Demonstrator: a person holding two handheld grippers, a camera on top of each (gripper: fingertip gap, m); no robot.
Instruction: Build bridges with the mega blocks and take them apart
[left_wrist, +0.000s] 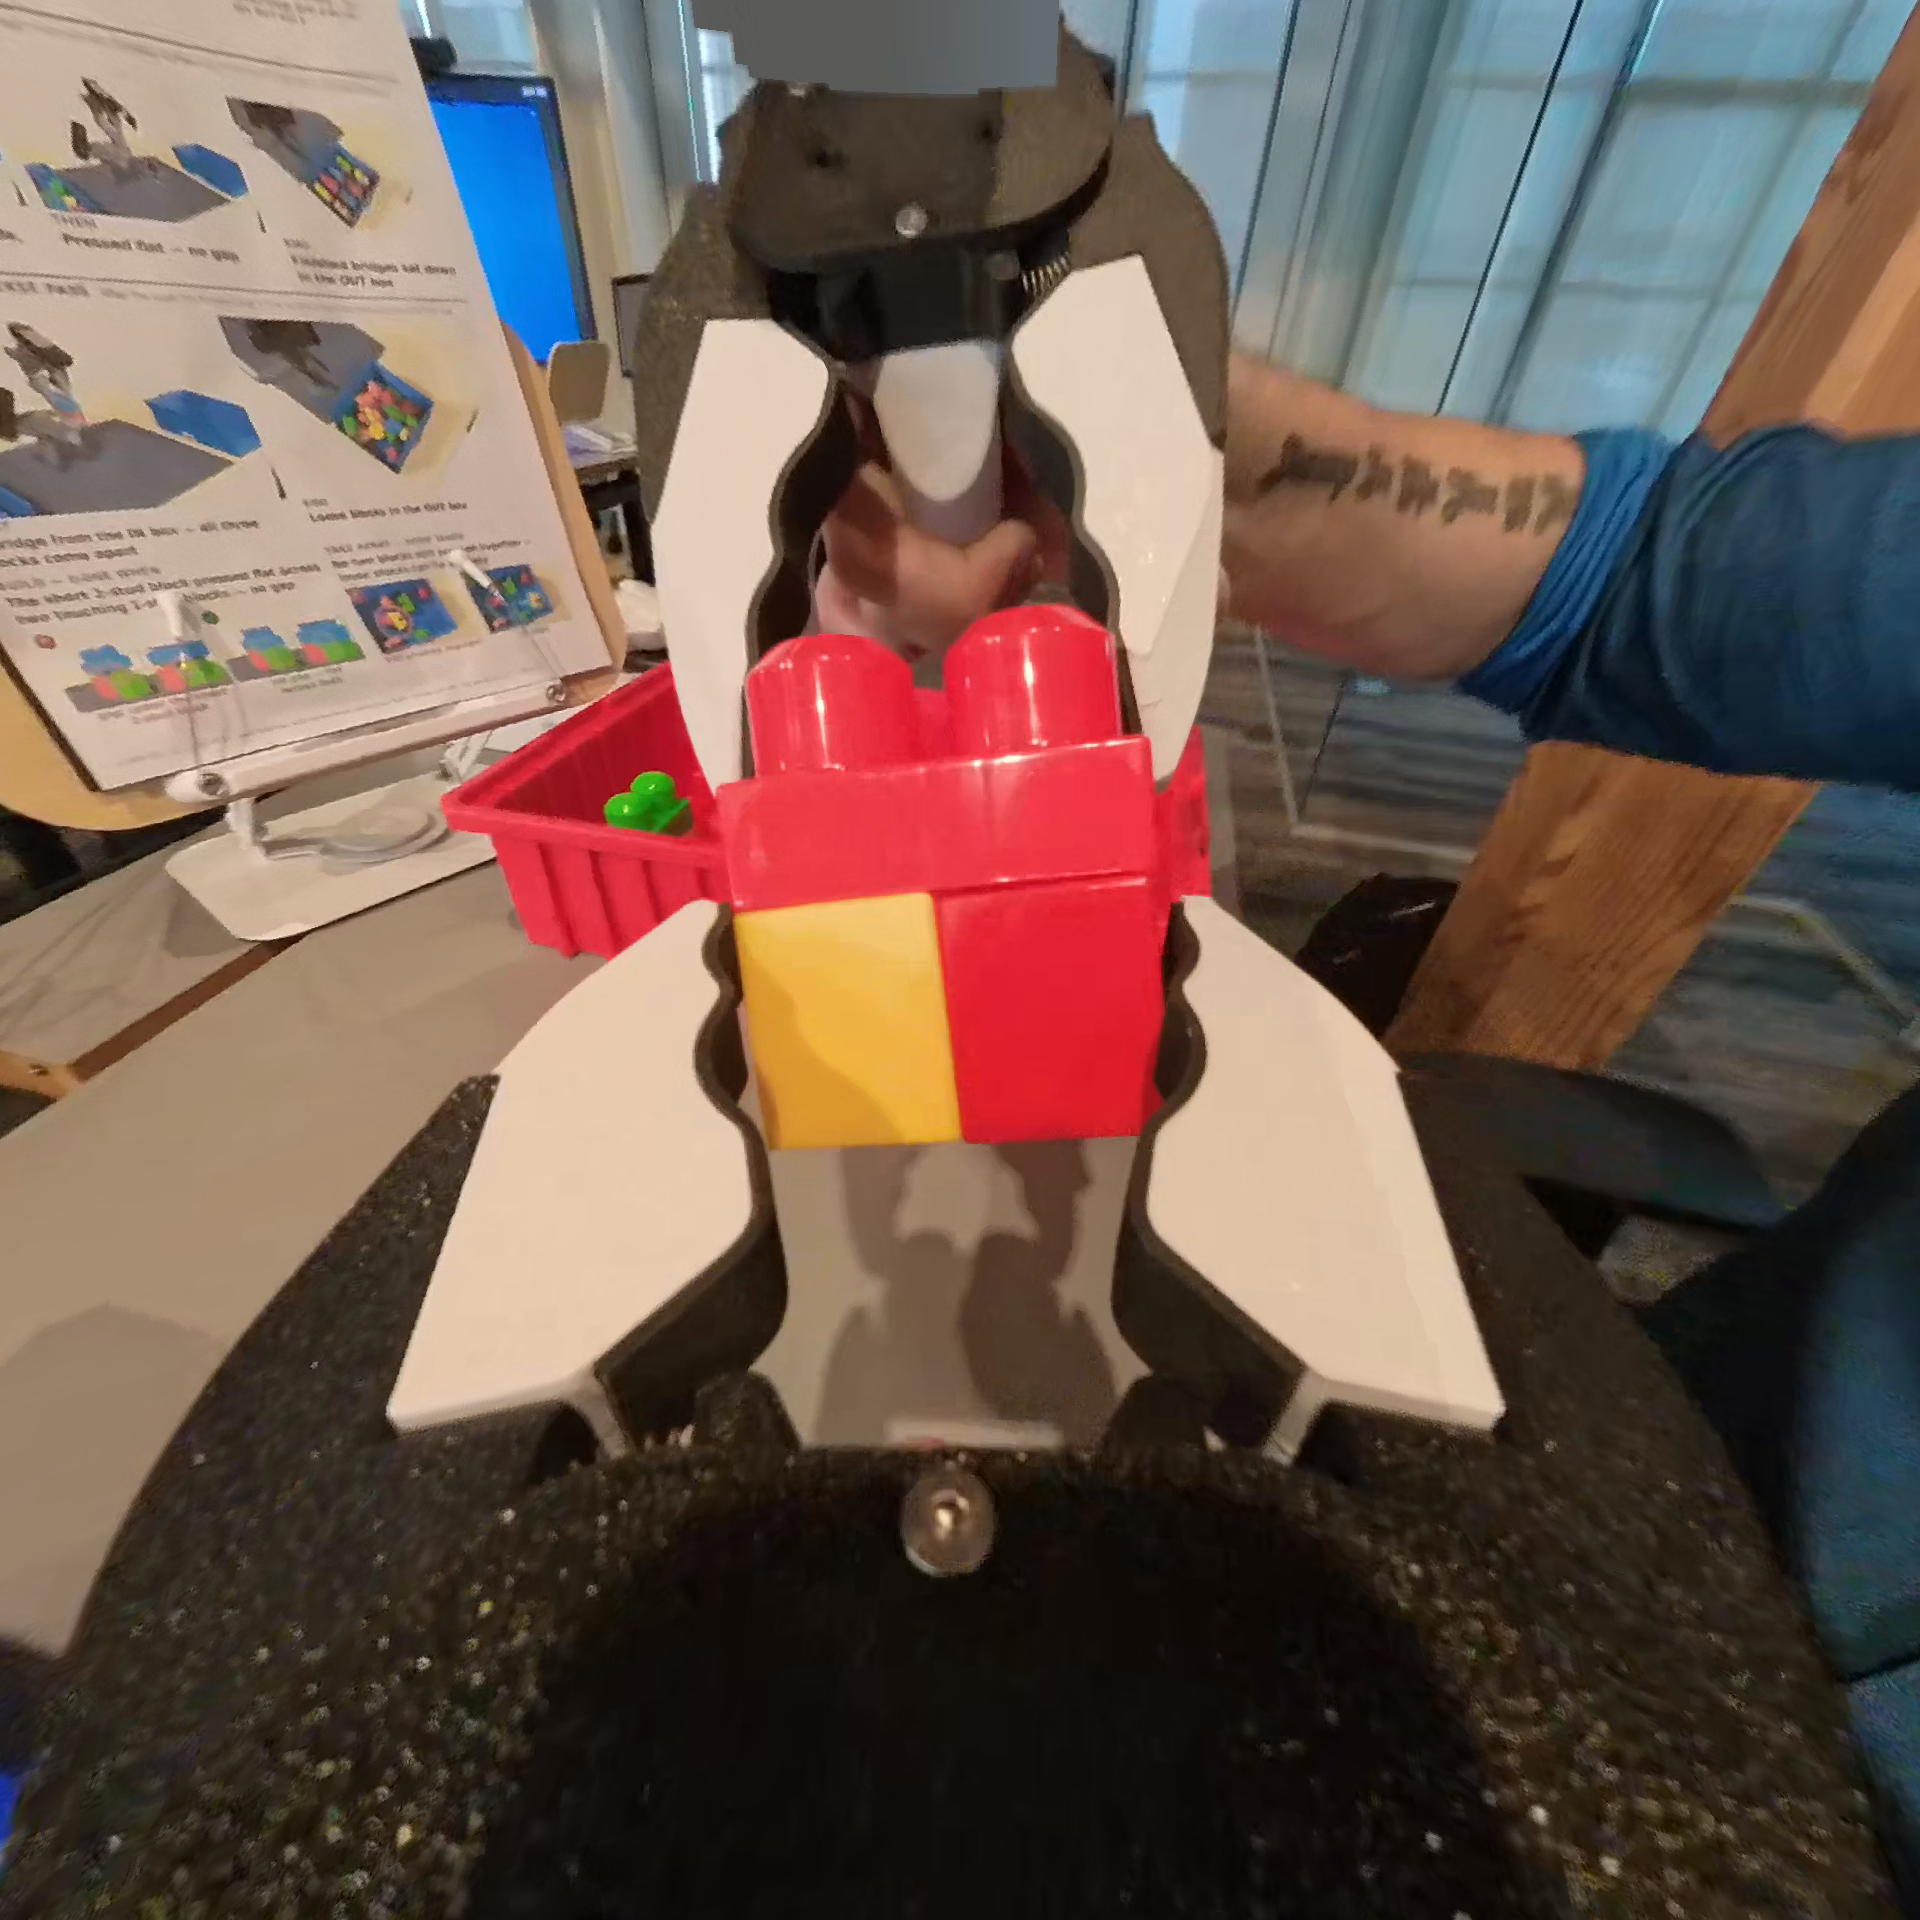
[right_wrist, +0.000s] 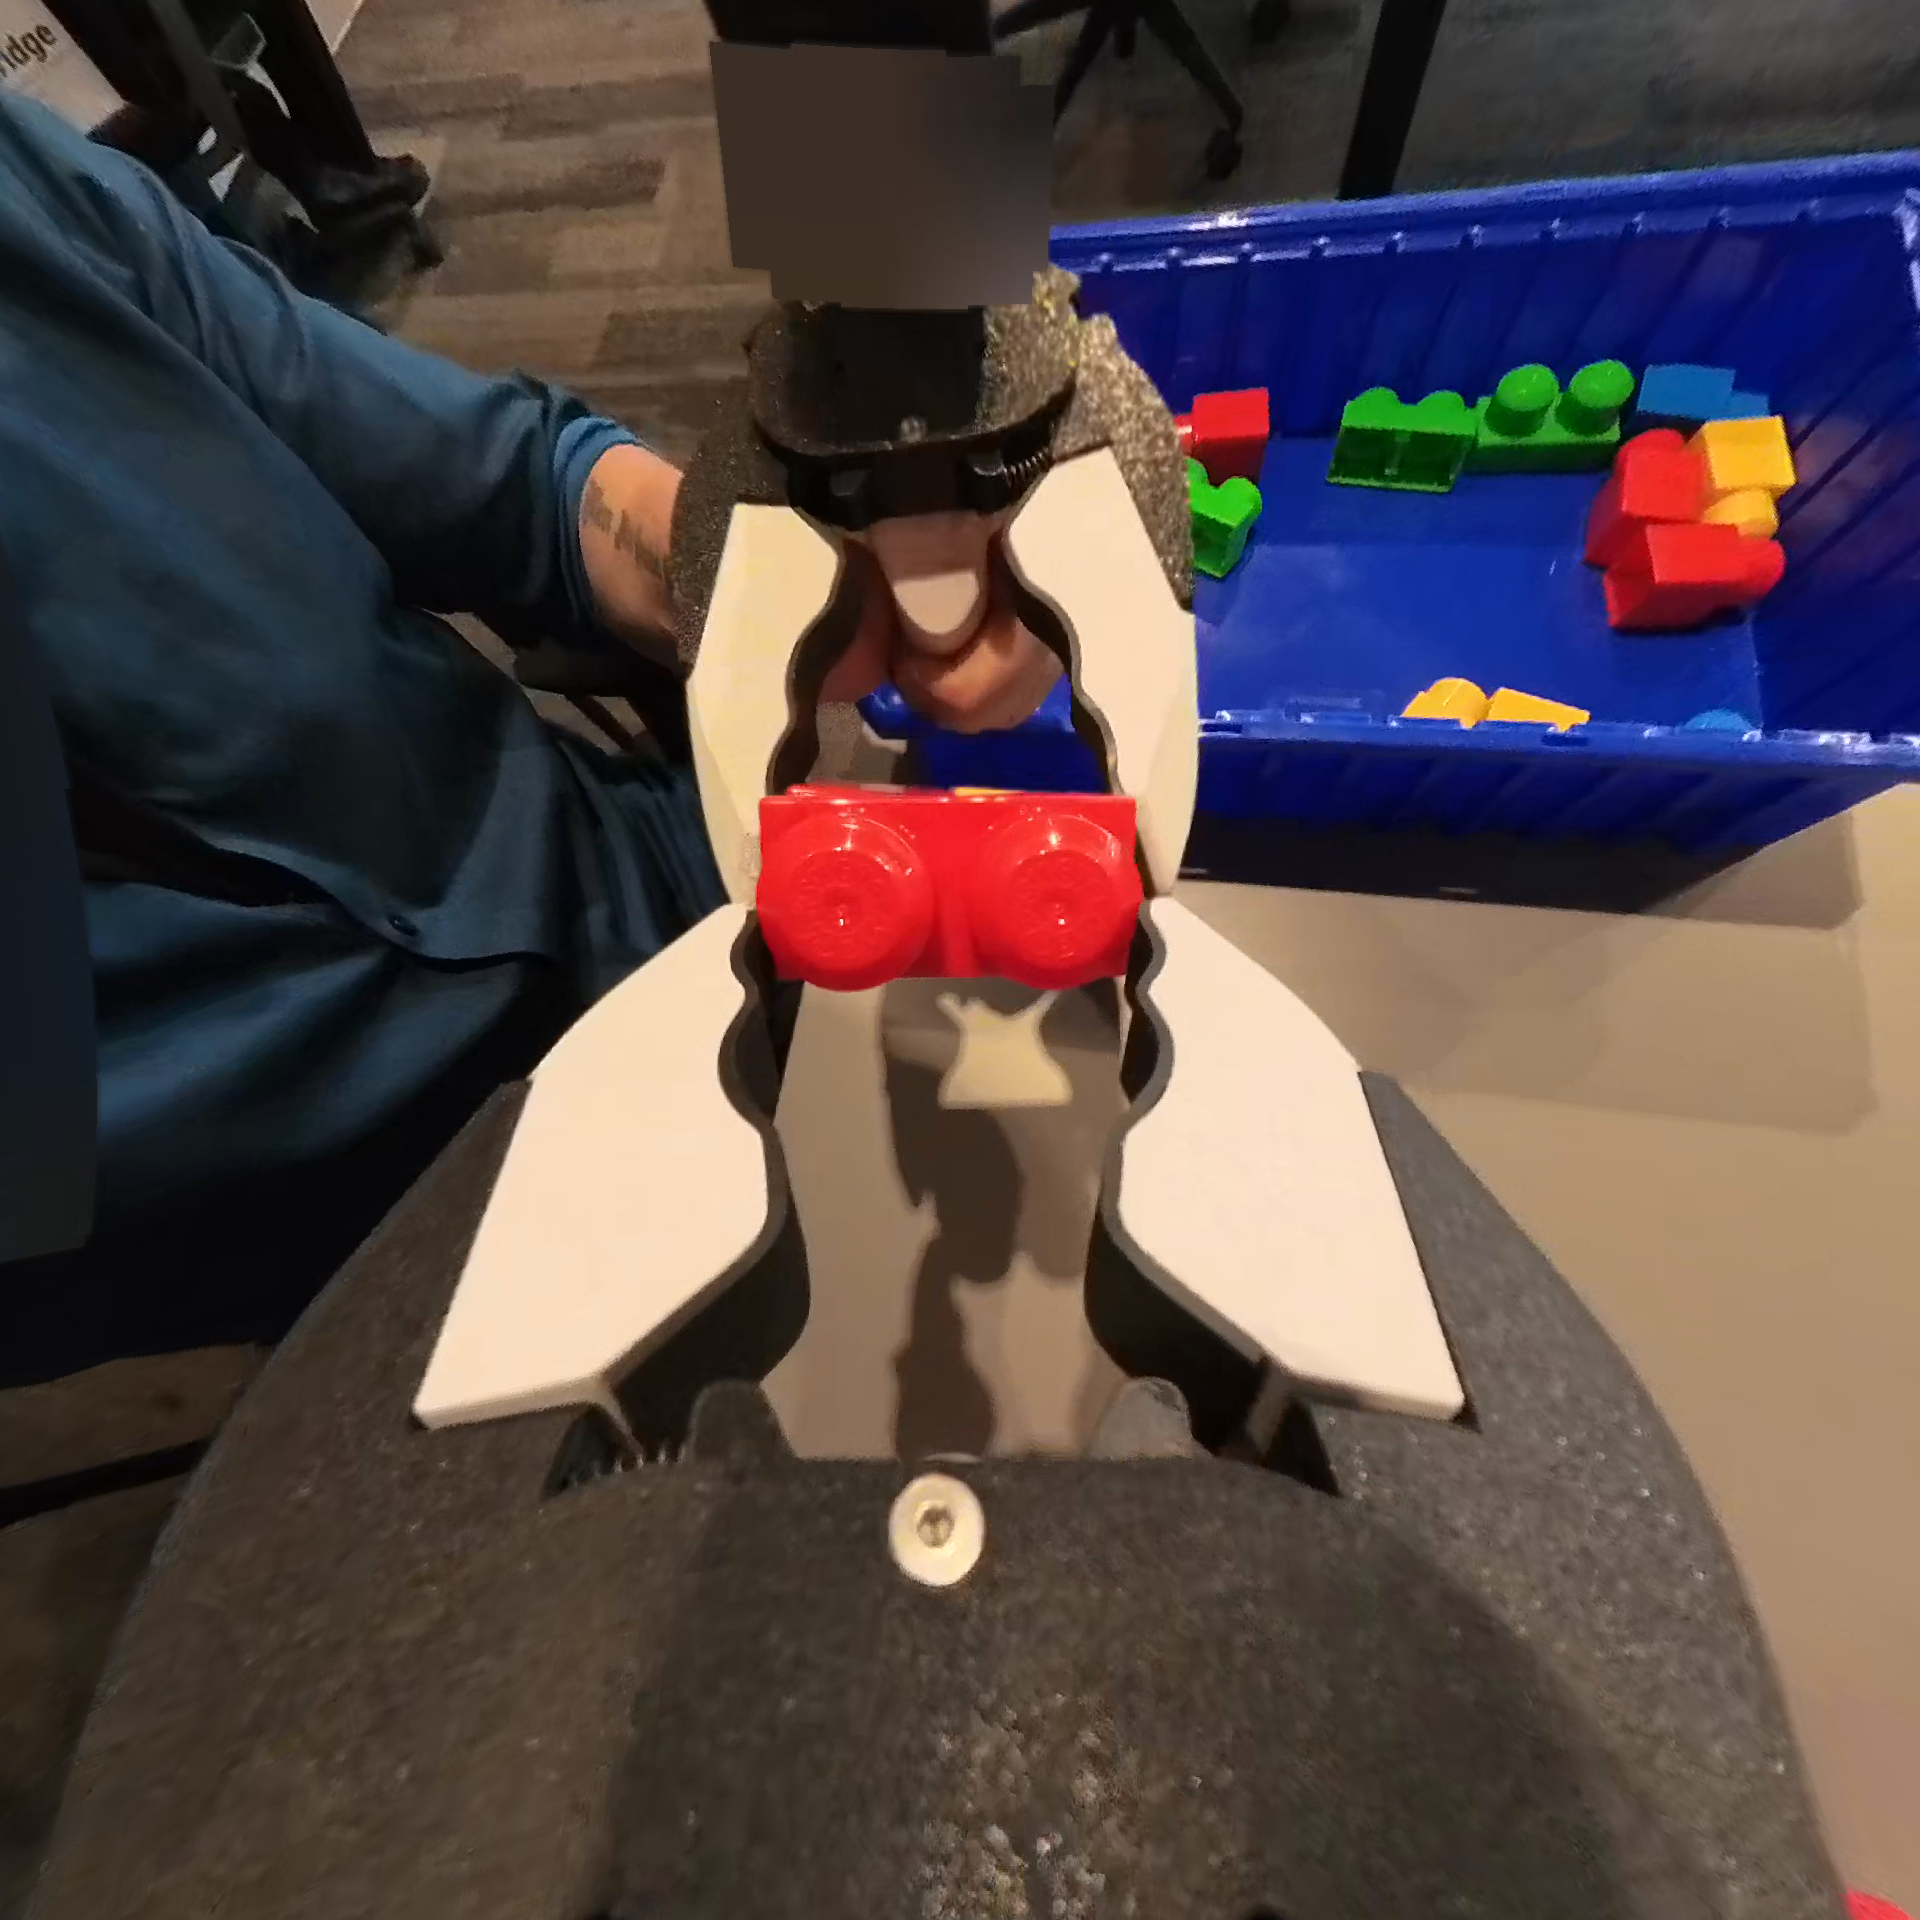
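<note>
A small bridge is held in the air between my two grippers, which face each other. In the left wrist view, a red two-stud block (left_wrist: 935, 831) sits on top of a yellow block (left_wrist: 847, 1018) and a red block (left_wrist: 1049, 1013) set side by side. My left gripper (left_wrist: 948, 914) is shut on the yellow and red pair. My right gripper (left_wrist: 935, 758) comes from the far side and is shut on the red two-stud block. In the right wrist view, my right gripper (right_wrist: 945, 914) clamps the red two-stud block (right_wrist: 940, 894), studs toward the camera. The left gripper (right_wrist: 948, 883) is behind it; the lower blocks are almost hidden.
A red bin (left_wrist: 582, 831) with a green block (left_wrist: 649, 805) stands behind the bridge. A blue bin (right_wrist: 1455, 270) holds several loose blocks. An instruction sheet (left_wrist: 260, 416) on a stand, a wooden post (left_wrist: 1662, 727) and the grey table (left_wrist: 260, 1122) are nearby. Both grippers' tips are close together, under 4 cm apart.
</note>
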